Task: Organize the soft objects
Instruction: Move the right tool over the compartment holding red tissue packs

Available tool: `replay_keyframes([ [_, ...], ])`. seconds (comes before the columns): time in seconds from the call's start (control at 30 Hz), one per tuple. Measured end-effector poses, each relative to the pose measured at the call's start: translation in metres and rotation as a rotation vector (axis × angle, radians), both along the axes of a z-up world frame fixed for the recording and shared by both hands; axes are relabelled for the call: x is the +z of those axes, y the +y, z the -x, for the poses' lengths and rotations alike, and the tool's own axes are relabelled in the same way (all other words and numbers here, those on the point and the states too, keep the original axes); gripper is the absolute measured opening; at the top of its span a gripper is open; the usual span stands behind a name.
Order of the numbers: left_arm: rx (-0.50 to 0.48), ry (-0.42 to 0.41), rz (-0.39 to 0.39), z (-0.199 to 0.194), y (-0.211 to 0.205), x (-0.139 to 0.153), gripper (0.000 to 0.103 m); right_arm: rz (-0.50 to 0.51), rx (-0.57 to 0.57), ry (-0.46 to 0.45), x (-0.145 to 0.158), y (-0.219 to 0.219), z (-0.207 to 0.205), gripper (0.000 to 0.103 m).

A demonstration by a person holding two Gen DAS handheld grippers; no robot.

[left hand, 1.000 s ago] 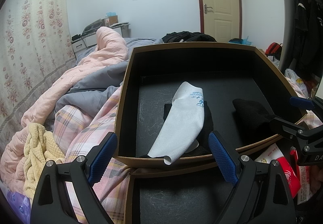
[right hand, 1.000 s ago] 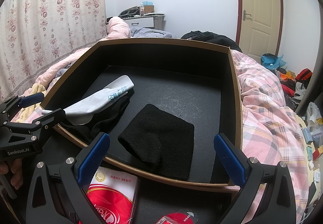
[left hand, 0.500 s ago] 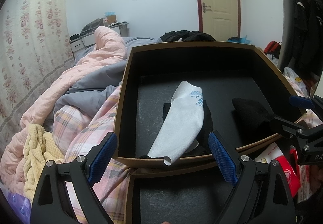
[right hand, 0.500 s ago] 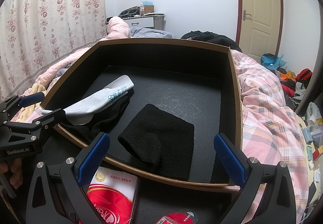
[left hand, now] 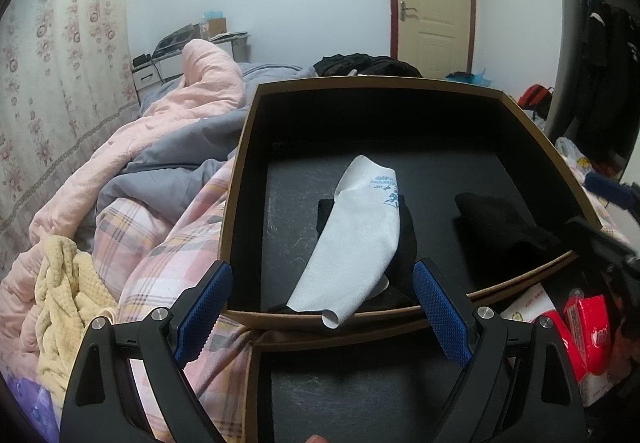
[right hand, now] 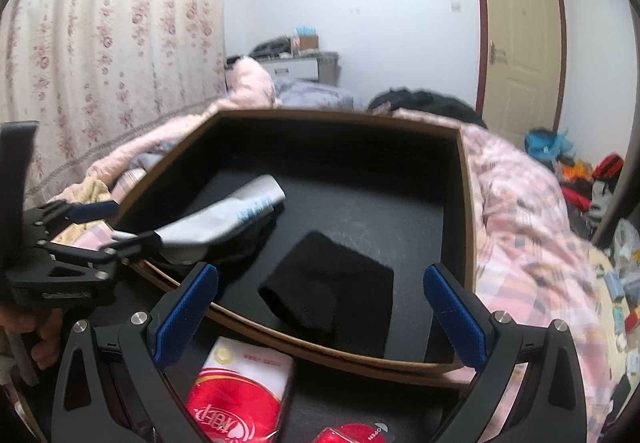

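A black box with a brown rim (left hand: 236, 171) (right hand: 466, 203) lies on the bed. Inside, a white sock (left hand: 356, 239) (right hand: 224, 219) lies over a black cloth (left hand: 404, 243), its cuff hanging over the near rim. A black knit piece (left hand: 500, 231) (right hand: 332, 295) lies at the right of the box. My left gripper (left hand: 322, 307) is open and empty, just before the sock's cuff. My right gripper (right hand: 320, 307) is open and empty, above the near rim by the black knit piece.
A second black box (left hand: 360, 387) lies under the grippers. Red and white tissue packs (right hand: 240, 391) (left hand: 588, 335) lie in it. A yellow towel (left hand: 68, 303) and pink and grey quilts (left hand: 168, 147) lie to the left. Plaid bedding (right hand: 528, 243) spreads right.
The right gripper has lifted and swung, so its view is blurred and the box sits lower in it. The left gripper has barely moved. Both stay open.
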State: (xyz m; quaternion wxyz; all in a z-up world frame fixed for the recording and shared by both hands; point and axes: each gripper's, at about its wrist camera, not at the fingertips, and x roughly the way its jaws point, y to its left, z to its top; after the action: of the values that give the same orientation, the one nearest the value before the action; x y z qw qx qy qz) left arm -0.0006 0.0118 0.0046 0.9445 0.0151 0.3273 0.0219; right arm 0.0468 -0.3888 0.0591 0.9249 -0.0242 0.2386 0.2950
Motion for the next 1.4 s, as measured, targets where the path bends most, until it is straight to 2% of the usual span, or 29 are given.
replay_keyframes([
  [0.27,0.0,-0.002,0.0,0.0,0.0,0.0,0.09,-0.074,-0.057,-0.117,0.016,-0.017,0.014,0.102],
  [0.43,0.0,-0.003,0.0,0.0,0.0,0.0,0.09,-0.097,-0.059,-0.099,0.026,-0.018,0.014,0.102],
  [0.6,0.0,-0.003,0.001,0.0,0.0,0.0,0.09,-0.026,-0.038,-0.086,0.029,-0.017,0.02,0.102],
  [0.9,0.001,-0.006,0.003,0.0,0.0,0.0,0.09,-0.041,-0.042,-0.06,0.037,-0.048,0.025,0.102],
  [1.23,0.003,-0.016,0.005,-0.001,-0.003,0.002,0.09,0.181,0.03,0.036,0.02,-0.029,0.028,0.102],
  [1.4,0.004,-0.022,0.008,0.0,-0.002,0.002,0.09,0.324,0.06,-0.001,0.013,-0.024,0.037,0.102],
])
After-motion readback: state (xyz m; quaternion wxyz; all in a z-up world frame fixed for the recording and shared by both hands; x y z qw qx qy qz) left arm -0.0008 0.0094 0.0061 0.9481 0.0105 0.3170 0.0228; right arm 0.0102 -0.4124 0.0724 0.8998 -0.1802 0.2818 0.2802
